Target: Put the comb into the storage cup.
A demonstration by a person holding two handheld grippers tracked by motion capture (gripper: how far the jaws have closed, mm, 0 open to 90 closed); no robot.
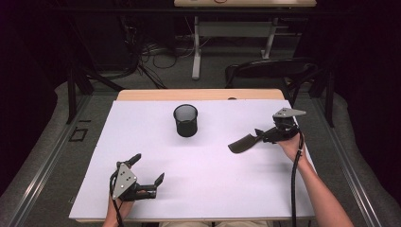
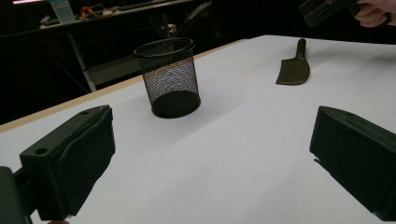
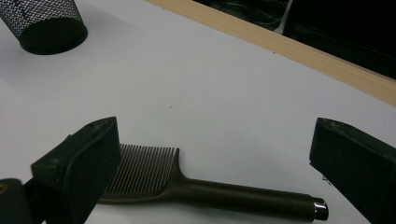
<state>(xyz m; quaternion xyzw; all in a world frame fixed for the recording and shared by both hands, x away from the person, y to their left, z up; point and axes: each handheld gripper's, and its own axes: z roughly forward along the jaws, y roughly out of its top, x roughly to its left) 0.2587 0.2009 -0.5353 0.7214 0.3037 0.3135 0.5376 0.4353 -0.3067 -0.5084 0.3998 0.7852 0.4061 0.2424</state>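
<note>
A dark wide-toothed comb lies flat on the white table cover, right of centre, its handle pointing right. My right gripper is open and hangs just over the handle end, one jaw on each side, not touching it. A black mesh cup stands upright and empty at the middle back. My left gripper stays open near the front left edge with nothing between its jaws. The right gripper and its hand are seen far off in the left gripper view.
The white cover spans most of the table; a wooden strip is exposed along the far edge. A black chair stands behind the table at the right. Cables and a desk frame lie on the floor beyond.
</note>
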